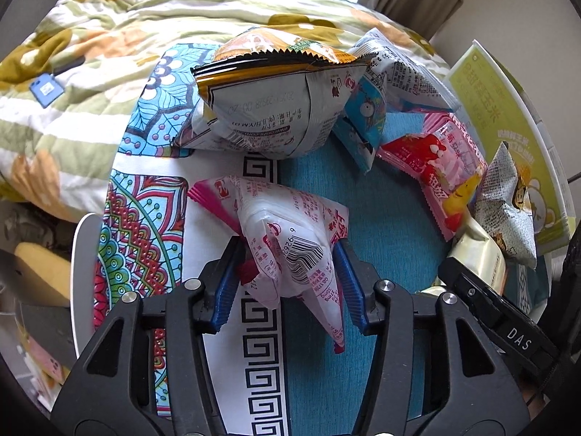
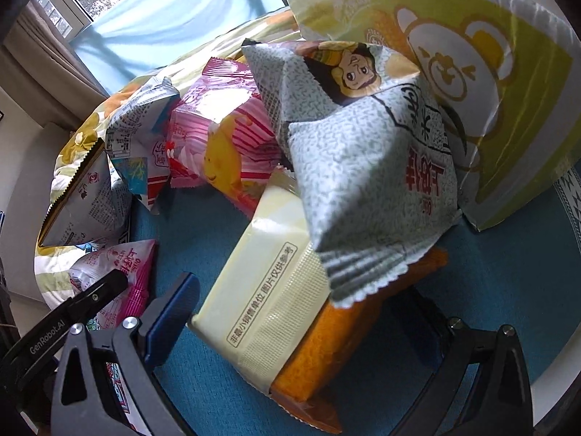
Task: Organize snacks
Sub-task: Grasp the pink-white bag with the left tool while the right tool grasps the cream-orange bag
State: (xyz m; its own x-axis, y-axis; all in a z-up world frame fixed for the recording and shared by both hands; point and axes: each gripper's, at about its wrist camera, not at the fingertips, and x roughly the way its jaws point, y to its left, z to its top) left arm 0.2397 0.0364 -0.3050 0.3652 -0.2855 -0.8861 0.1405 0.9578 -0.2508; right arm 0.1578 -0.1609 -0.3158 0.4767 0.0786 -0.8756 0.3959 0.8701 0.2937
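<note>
Your left gripper [image 1: 287, 272] has its jaws pinched narrow on the white and pink crinkled snack packet with a barcode [image 1: 294, 239]. The blue pads press into both sides of its puffed middle, so the packet is yours to lift clear of the pile.

Your right gripper [image 2: 301, 327] stands with jaws wide, straddling the cream and orange flat wrapped cake bar [image 2: 265, 290] without pressing on it. One blue pad sits just beside the bar's left edge; the other finger is mostly hidden behind it. I judge this a line-up for a grasp across the bar's width.

The grey speckled foil bag with a cartoon face [image 2: 363, 152] lies on the bar's far end, so a pull may drag or tip it.

The remaining snacks crowd the back of the round bench with a teal cloth [image 1: 399, 218]: a large silver and orange bag [image 1: 268, 101], a pink striped packet [image 1: 450, 167], and a tall green box [image 1: 508, 116] leaning at the rim. A floral quilt [image 1: 109, 54] lies behind.
</note>
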